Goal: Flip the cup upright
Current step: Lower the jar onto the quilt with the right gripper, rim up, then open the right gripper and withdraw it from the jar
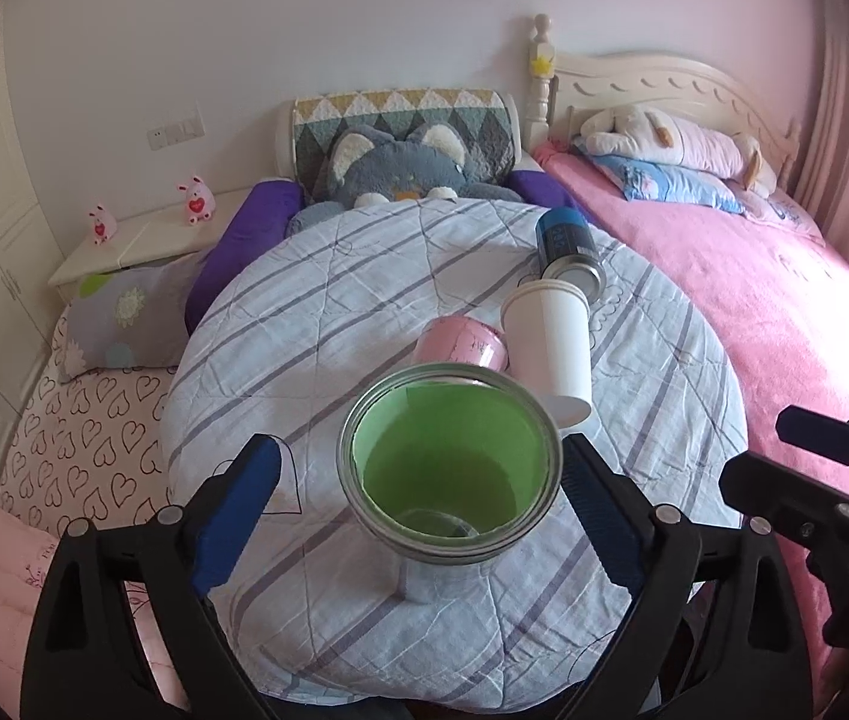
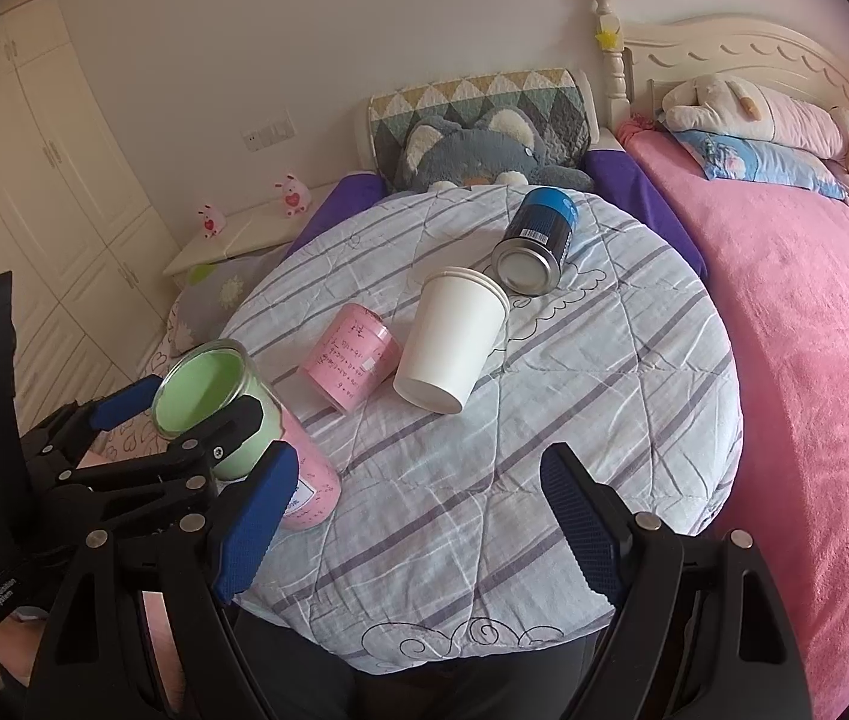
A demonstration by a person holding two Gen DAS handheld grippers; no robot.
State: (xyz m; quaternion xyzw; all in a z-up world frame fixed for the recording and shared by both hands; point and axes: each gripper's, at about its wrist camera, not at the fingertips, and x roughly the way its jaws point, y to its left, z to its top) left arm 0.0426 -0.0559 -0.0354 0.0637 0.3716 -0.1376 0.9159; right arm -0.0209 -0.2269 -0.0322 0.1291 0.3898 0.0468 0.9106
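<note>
My left gripper has its fingers spread wide around the green-lined cup, upright on the counter, neither pad clearly touching. I'd back out straight. Right gripper gapes, holding nothing. At one o'clock: pink cup, then white cup, both lying down; I'd pinch mid-wall.

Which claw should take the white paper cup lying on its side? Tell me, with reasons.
Right. The right claw is open and empty, with the white paper cup lying ahead of it. The left claw straddles the green-lined glass cup, which blocks its path.
</note>
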